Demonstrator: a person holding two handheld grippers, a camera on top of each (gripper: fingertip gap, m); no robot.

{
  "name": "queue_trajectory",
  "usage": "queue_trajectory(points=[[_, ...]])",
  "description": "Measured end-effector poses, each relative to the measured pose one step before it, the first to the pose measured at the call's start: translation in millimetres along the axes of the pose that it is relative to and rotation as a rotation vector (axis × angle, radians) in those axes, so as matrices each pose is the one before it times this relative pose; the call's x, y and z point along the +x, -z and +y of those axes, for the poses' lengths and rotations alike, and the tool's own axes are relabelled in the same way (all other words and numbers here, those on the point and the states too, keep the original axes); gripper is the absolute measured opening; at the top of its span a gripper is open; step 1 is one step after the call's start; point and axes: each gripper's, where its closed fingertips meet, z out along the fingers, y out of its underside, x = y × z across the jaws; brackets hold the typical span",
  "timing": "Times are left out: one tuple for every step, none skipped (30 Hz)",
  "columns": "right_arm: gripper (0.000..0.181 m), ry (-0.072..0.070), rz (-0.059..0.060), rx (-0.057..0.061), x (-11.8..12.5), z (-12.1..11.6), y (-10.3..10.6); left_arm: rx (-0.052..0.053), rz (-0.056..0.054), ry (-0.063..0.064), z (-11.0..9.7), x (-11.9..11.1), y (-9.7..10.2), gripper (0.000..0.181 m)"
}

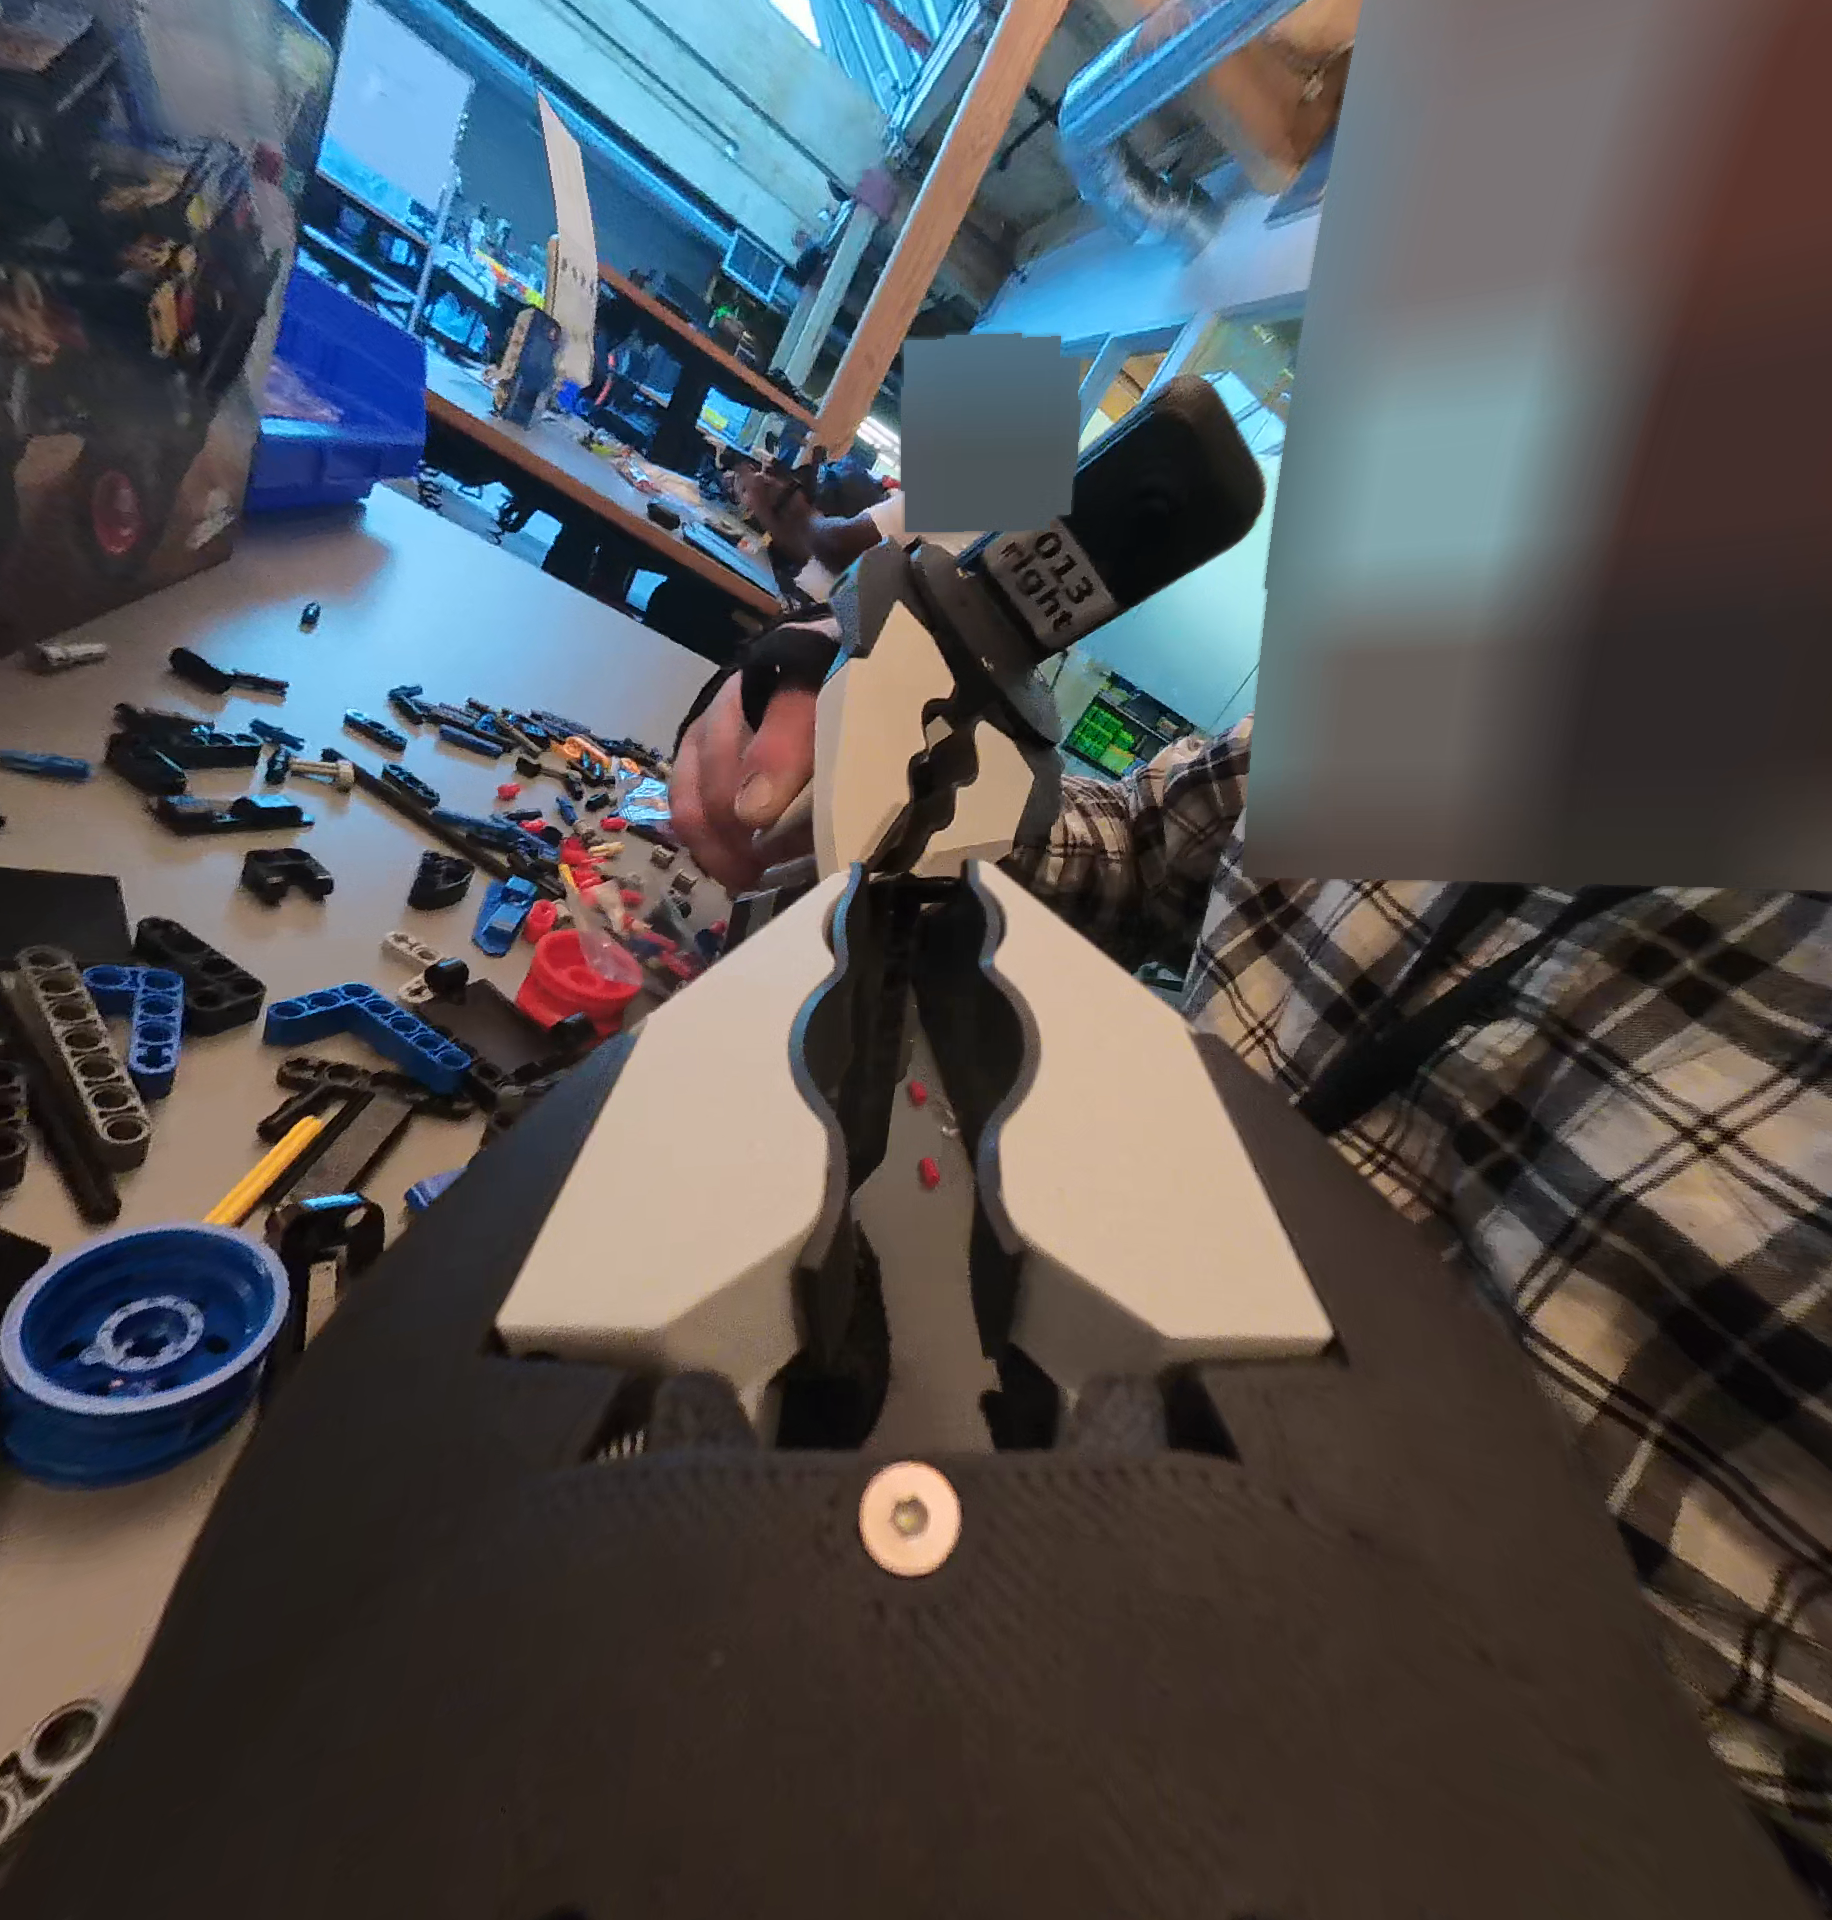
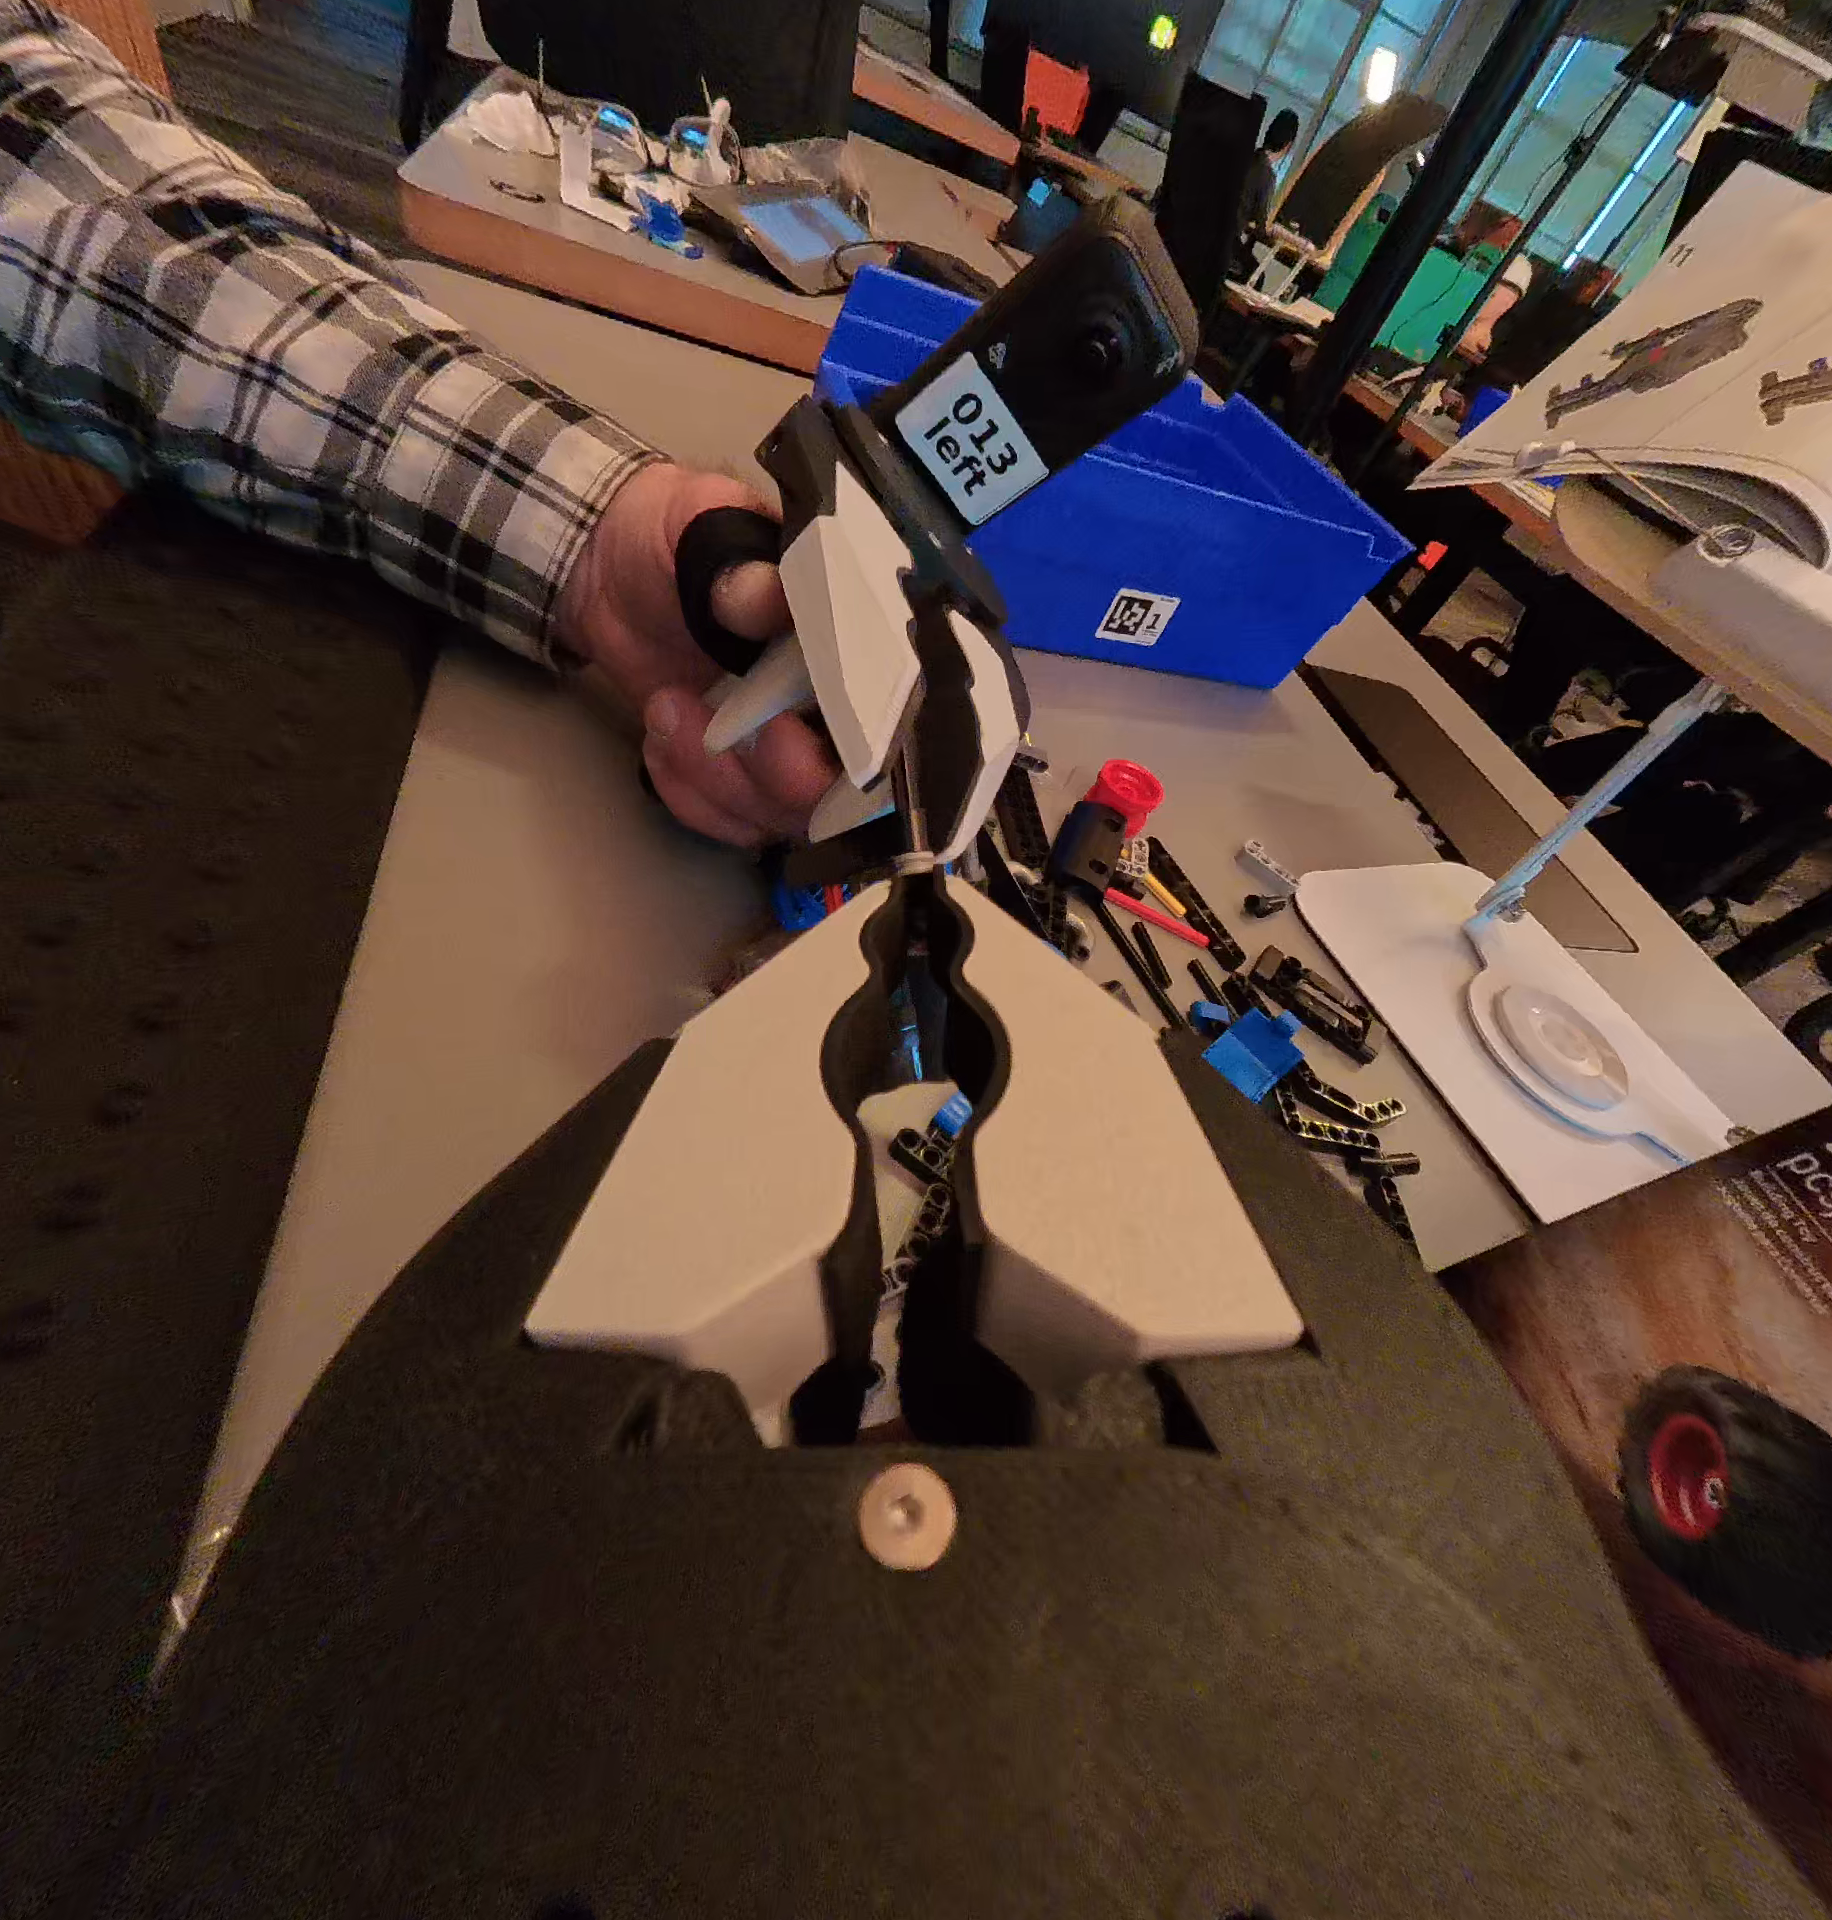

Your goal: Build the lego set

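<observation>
Fingers of our left gripper (image 1: 914,894) and right gripper (image 2: 917,894) meet tip to tip, both nearly closed on a small black lego assembly (image 2: 917,868), probably to press parts together above the table (image 2: 538,831).

Where my two gripper tips meet, the small piece between them is hidden by my own grey fingers (image 1: 746,1122). My blue plastic wheel (image 1: 138,1351) is partly covered by the black gripper body. The printed cardboard box (image 2: 1722,1403) runs off the picture's edge.
</observation>
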Motion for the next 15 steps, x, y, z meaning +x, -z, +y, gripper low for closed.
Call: queue_trajectory(points=[[0.0,0.0075,-0.0003,-0.0051,-0.58,1.71,-0.22,-0.004,0.0027,0.0083,1.84,-0.64,-0.01,0.015],[0.0,0.0027,-0.0031,-0.0004,-0.93,0.73,0.13,0.0038,0.0134,0.0181,0.71,0.64,-0.15,0.015],[0.0,-0.0007,-0.0036,0.006,-0.43,-0.61,0.56,0.0032,0.0093,0.009,-0.29,1.07,-0.23,0.016],[0.0,-0.0004,-0.0015,0.0074,0.16,-1.04,0.49,0.0059,0.0057,-0.0004,-1.04,0.89,-0.02,0.016],[0.0,0.0012,-0.0006,0.0069,0.08,-1.12,0.42,0.0075,0.0125,0.0091,-0.85,1.02,0.13,0.016],[0.0,0.0021,-0.0007,0.0047,-0.09,-0.76,0.27,0.0063,0.013,0.0165,-0.5,0.79,0.03,0.016],[0.0,0.0009,-0.0014,0.0032,-0.05,-0.13,0.4,0.0023,0.0075,0.011,-0.03,0.34,-0.07,0.017],[0.0,-0.0004,-0.0012,0.0036,0.01,0.04,0.27,0.0043,0.0033,0.0043,-0.37,0.24,-0.15,0.017],[0.0,0.0007,0.0006,0.0033,0.25,-0.24,0.43,0.0088,0.0067,0.0079,-0.99,0.49,0.19,0.016],[0.0,0.0007,-0.0004,0.0034,0.15,-0.47,0.38,0.007,0.0106,0.011,-0.78,0.85,0.24,0.016],[0.0,-0.0019,-0.0016,0.0036,0.12,-0.22,0.21,0.005,0.0092,0.0091,-0.53,0.61,0.16,0.015],[0.0,-0.0011,-0.0004,0.0025,-0.01,-0.11,0.15,0.0028,0.0035,0.0044,-0.24,0.07,0.03,0.015],[0.0,0.0011,-0.0007,0.003,-0.21,-0.62,0.1,0.0012,0.0068,0.0019,-0.2,0.77,0.12,0.015],[0.0,-0.0002,-0.0031,0.0049,-0.51,-0.81,0.13,-0.0004,0.0087,0.0037,0.04,0.94,0.0,0.015],[0.0,0.0008,-0.0025,0.0032,-0.54,-0.32,0.2,-0.003,0.0031,0.004,0.4,0.06,-0.2,0.015]])
